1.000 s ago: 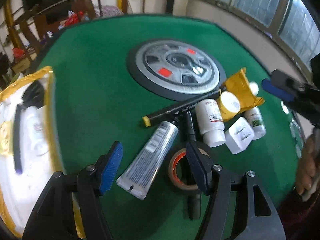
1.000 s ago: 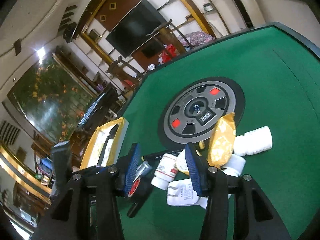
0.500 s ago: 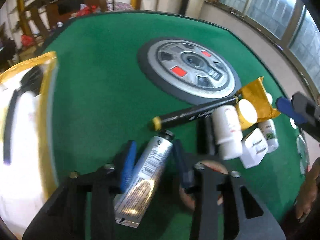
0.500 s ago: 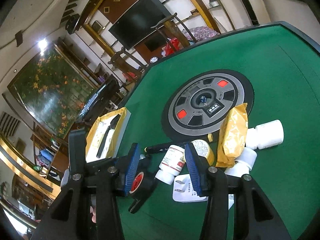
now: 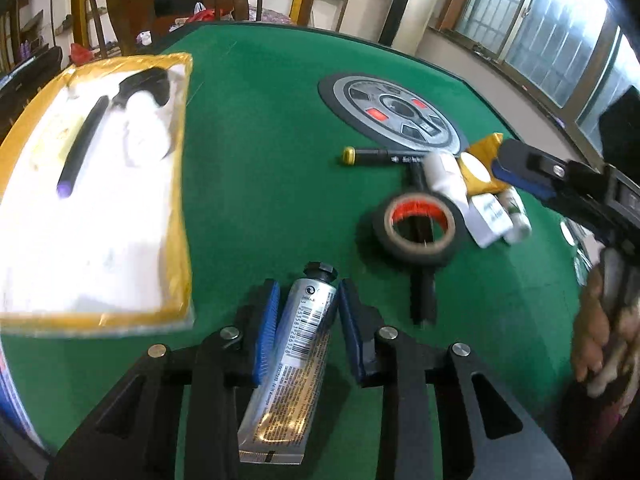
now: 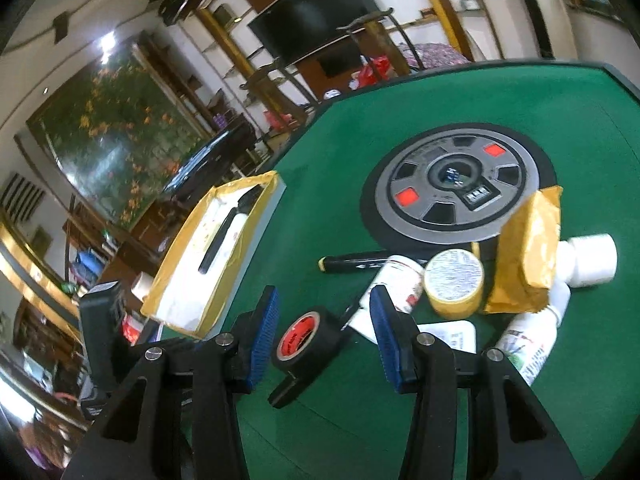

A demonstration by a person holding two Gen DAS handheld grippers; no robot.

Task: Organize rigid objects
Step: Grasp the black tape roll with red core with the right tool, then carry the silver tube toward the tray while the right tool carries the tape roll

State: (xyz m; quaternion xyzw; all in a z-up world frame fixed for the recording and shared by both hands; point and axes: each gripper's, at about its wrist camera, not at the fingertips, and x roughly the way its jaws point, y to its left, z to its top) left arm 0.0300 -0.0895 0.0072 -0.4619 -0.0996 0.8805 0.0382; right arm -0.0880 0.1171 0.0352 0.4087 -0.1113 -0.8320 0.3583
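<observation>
Left gripper just closed, pinching silver barcoded tube, black cap at 12 o'clock; tail cut off. Right gripper spread, black tape roll between, untouched.

Tray sits left on the counter, pen in it; tube lies right of its near corner, tape roll right of that over a marker, bottles clustered behind.

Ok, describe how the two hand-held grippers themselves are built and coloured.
Each hand-held gripper, left and right, has a black plastic frame with triangular cut-outs, silver round screws at the joints, and two fingers faced with ribbed blue pads. No cables or markings show on them.
</observation>
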